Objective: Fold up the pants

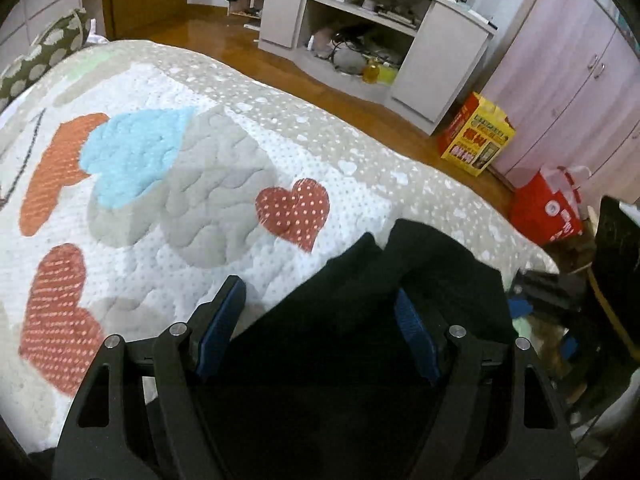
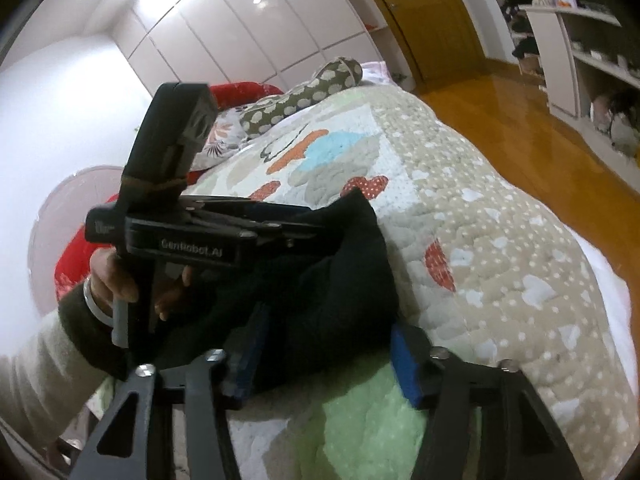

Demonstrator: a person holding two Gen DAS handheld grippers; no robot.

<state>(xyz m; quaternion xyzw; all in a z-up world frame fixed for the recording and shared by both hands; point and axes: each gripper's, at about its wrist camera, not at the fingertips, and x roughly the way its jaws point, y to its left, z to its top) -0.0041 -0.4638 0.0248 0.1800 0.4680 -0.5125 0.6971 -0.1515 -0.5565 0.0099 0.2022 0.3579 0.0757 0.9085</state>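
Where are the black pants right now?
The black pants lie bunched on the heart-patterned quilt near the bed's edge. In the left wrist view they sit between the open left gripper fingers; the right wrist view shows them ahead of the right gripper.

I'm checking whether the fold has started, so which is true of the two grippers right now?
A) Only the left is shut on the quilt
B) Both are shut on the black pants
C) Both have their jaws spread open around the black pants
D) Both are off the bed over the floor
C: the left gripper and right gripper each show blue pads set wide apart, with the black pants lying between them on the quilt.
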